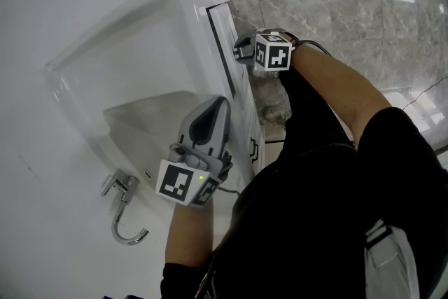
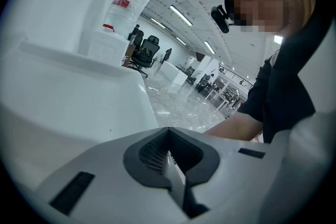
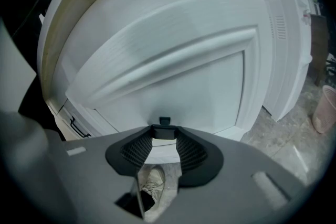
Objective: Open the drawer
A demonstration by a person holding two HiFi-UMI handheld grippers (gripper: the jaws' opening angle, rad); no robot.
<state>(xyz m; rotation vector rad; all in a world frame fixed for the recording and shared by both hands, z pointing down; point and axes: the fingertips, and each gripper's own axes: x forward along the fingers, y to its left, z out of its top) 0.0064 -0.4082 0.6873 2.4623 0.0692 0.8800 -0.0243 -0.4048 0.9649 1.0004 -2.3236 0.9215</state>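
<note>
**Operator A:** What do we log from the head view?

**Operator B:** We log a white vanity unit (image 1: 168, 17) with its basin (image 1: 150, 115). The faucet (image 1: 126, 215) is at 8 o'clock. The left gripper (image 1: 218, 108) lies over the unit's front rim, near 6 o'clock. The right gripper (image 1: 243, 49) is at 1 o'clock, against the drawer (image 1: 225, 24), which forms the unit's front face.

**Operator A:** And the left gripper view?

**Operator B:** We read the left gripper (image 2: 168, 136) claw as together, with nothing between the pads. A water dispenser (image 2: 113, 34) stands at 11 o'clock. The person's forearm (image 2: 236, 126) is at 3 o'clock.

**Operator A:** And the right gripper view?

**Operator B:** We read the right gripper (image 3: 164, 137) claw as clamped on the drawer's black handle (image 3: 164, 127), just below centre. The drawer (image 3: 173, 76) front fills the view from 9 to 2 o'clock. A second handle (image 3: 76, 126) sits at 8 o'clock on a lower front. Behind the claw tips, at 6 o'clock, we see a shoe (image 3: 152, 181). The marble floor (image 3: 283, 139) shows at 4 o'clock.
</note>
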